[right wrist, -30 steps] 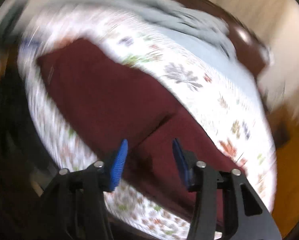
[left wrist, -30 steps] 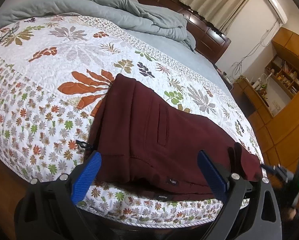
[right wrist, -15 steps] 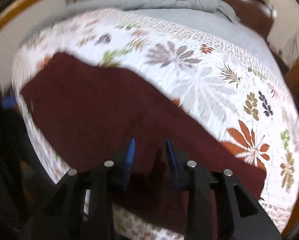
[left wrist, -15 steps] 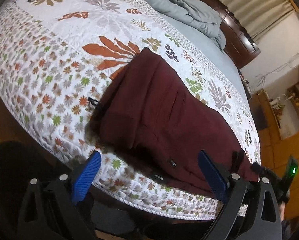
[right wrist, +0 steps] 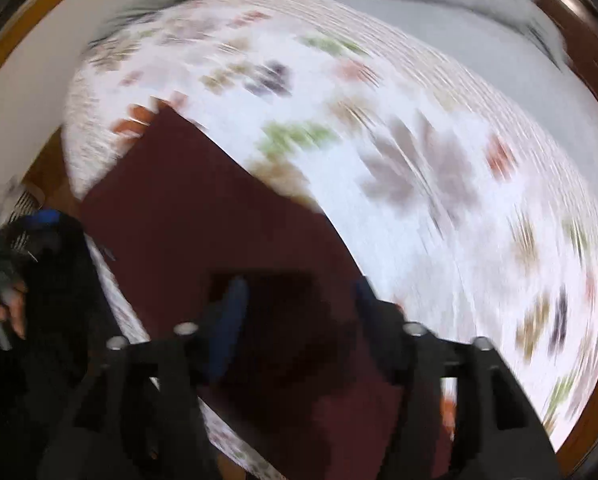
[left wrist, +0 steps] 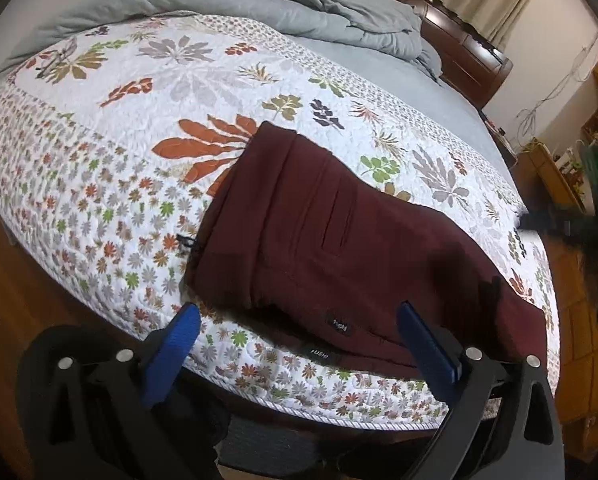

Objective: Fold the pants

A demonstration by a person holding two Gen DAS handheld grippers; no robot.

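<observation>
Dark maroon pants (left wrist: 339,240) lie folded lengthwise on the floral quilt (left wrist: 139,160), along the bed's near edge, waistband at the left with a black drawstring. My left gripper (left wrist: 299,336) is open and empty, just short of the bed edge, blue fingers either side of the pants' near hem. The right wrist view is motion-blurred. There the pants (right wrist: 203,216) fill the lower left, and my right gripper (right wrist: 299,312) hovers over them, jaws apart and holding nothing. The right gripper's body shows blurred at the right edge of the left wrist view (left wrist: 579,232).
A grey duvet (left wrist: 299,8) is bunched at the head of the bed by a dark wooden headboard (left wrist: 467,52). Wooden shelves (left wrist: 595,128) stand at the right. A wooden floor (left wrist: 15,312) lies below the bed edge.
My right gripper has opened wider than half a second ago and is swinging fast over the pants. My left gripper has tilted back up toward the bed, staying open.
</observation>
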